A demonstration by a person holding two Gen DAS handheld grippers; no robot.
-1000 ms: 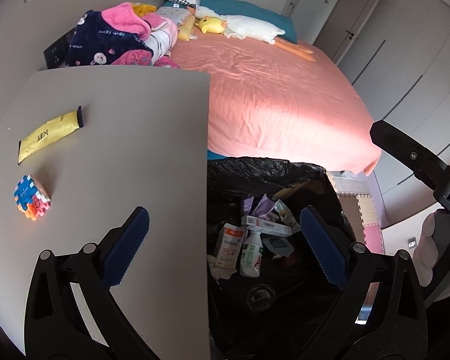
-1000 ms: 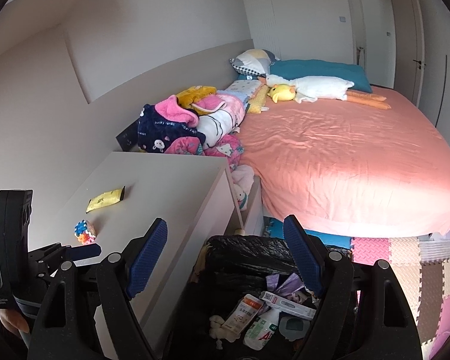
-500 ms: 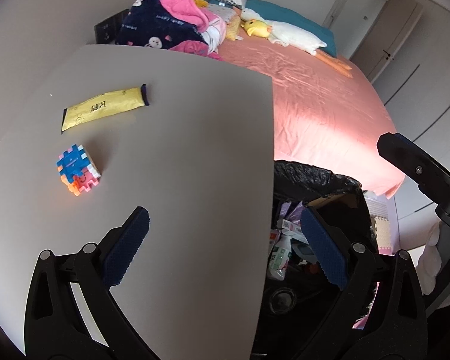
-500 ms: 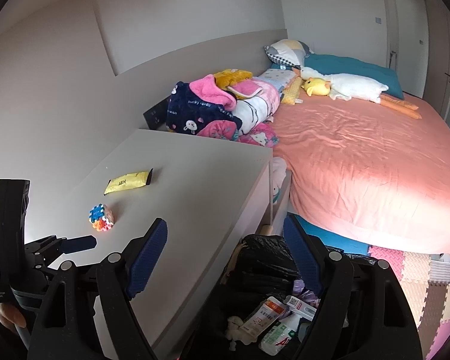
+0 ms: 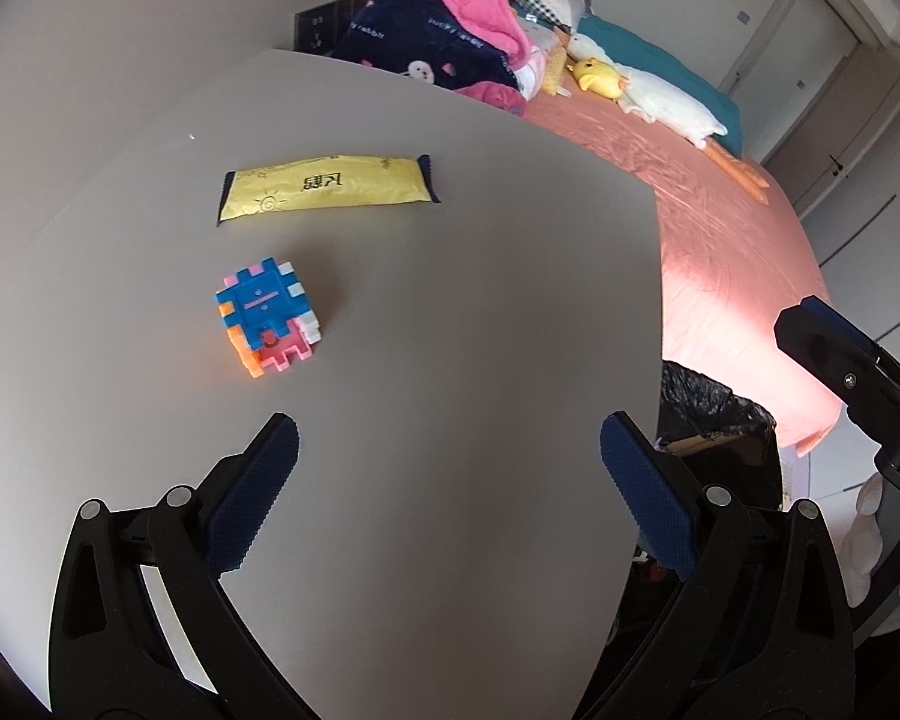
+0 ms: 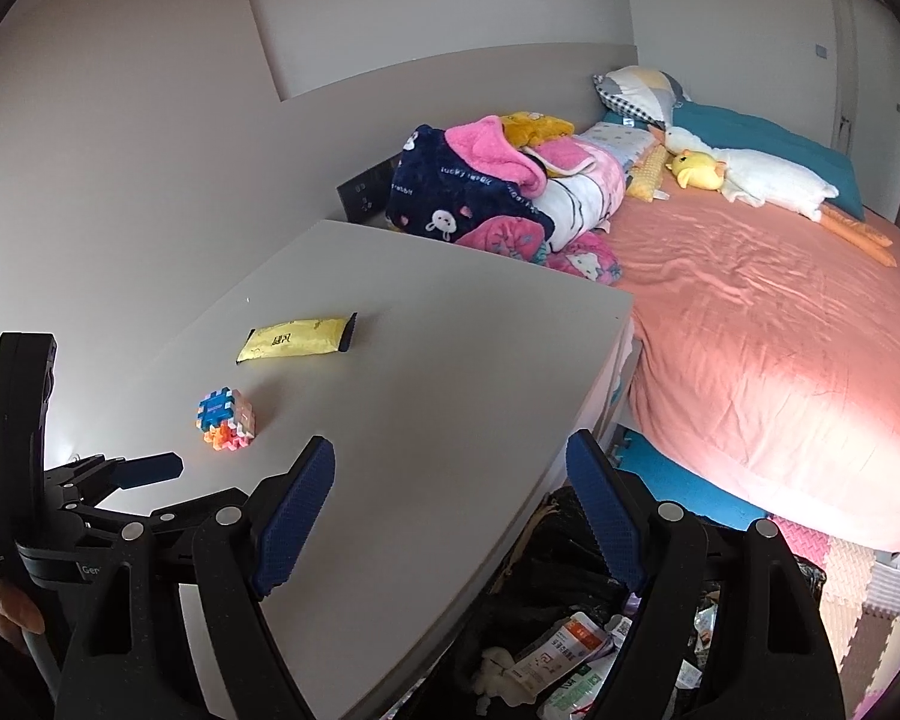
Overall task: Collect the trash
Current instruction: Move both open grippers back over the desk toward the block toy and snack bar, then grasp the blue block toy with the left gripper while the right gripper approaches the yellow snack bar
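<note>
Left wrist view: yellow wrapper (image 5: 329,187) uncollected on table (image 5: 450,330); bin (image 6: 576,654) part-filled; left gripper (image 5: 450,480), right gripper (image 6: 450,510) agape, empty.

Matt grey tabletop (image 5: 450,330), glossy yellow wrapper (image 5: 324,187)

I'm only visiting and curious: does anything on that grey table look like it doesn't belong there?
Two things lie on the grey table: a yellow wrapper, lying flat, which looks like litter, and nearer the camera a colourful block cube, a toy rather than trash. Nothing looks spilled or broken.
</note>
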